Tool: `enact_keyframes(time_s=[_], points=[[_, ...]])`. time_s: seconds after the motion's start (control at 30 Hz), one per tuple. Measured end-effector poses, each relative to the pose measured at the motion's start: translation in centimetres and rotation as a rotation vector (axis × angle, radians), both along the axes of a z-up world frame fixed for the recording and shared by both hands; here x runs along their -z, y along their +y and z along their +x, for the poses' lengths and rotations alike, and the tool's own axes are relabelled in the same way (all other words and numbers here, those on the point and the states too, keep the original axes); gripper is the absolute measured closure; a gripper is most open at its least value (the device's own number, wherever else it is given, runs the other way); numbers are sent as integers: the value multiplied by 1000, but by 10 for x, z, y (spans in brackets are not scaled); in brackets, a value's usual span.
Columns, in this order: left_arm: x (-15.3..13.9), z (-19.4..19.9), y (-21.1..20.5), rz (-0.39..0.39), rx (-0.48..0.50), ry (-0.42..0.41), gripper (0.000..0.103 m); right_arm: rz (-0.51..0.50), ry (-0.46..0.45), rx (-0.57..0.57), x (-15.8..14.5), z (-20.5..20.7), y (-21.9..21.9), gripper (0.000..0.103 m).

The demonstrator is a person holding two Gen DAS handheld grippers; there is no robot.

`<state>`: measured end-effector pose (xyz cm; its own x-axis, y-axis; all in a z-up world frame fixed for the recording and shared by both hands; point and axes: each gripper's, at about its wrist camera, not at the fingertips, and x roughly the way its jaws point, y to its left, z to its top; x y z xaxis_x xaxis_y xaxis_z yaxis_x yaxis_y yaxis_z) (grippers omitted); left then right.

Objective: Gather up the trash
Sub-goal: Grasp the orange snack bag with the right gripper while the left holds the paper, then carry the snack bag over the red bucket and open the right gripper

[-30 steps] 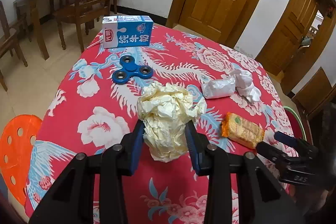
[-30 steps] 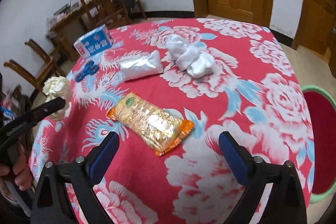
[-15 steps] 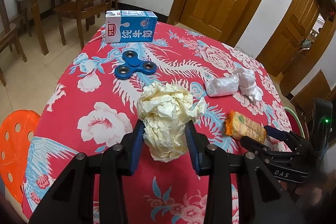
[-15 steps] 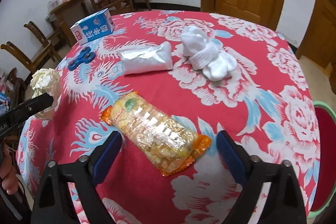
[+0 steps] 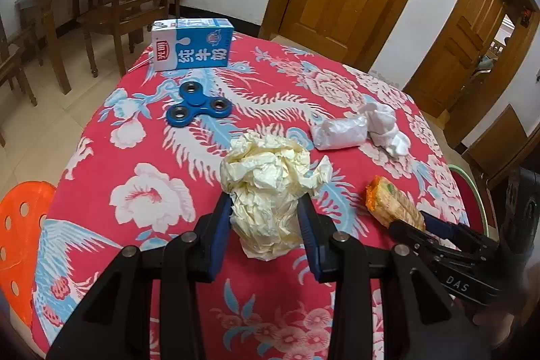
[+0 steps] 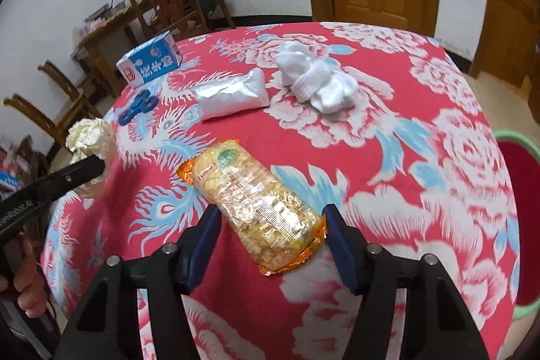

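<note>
A: Where is the orange-edged clear biscuit packet (image 6: 258,204)?

B: Flat on the red floral tablecloth (image 6: 422,130), between the right gripper (image 6: 271,233)'s jaws, which have just been closing; its long axis runs diagonally across them.

A: The left gripper (image 5: 266,218)?

B: Clamped on the crumpled cream paper ball (image 5: 270,188).

Left gripper (image 5: 265,218) tilted down over the worktop, jaws clamped on the crumpled paper ball (image 5: 270,188), bare fingers (image 6: 28,296) wrapped round its handle; right gripper (image 6: 271,228) also tilted down, jaws just been closing, astride the near end of the biscuit packet (image 6: 256,198), pads not yet pressing.
</note>
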<state>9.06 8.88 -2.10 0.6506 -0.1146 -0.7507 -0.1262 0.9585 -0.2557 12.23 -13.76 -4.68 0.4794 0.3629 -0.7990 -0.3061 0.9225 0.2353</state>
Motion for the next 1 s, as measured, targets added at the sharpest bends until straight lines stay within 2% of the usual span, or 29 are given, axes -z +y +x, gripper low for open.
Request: enact_keyframes(time_s=[0.67, 1.0], points=[[-11, 0, -51, -7, 132, -9, 64, 87, -39, 274, -21, -32, -101, 39], [-17, 6, -82, -18, 209, -7, 64, 93, -49, 409, -22, -40, -160, 39]])
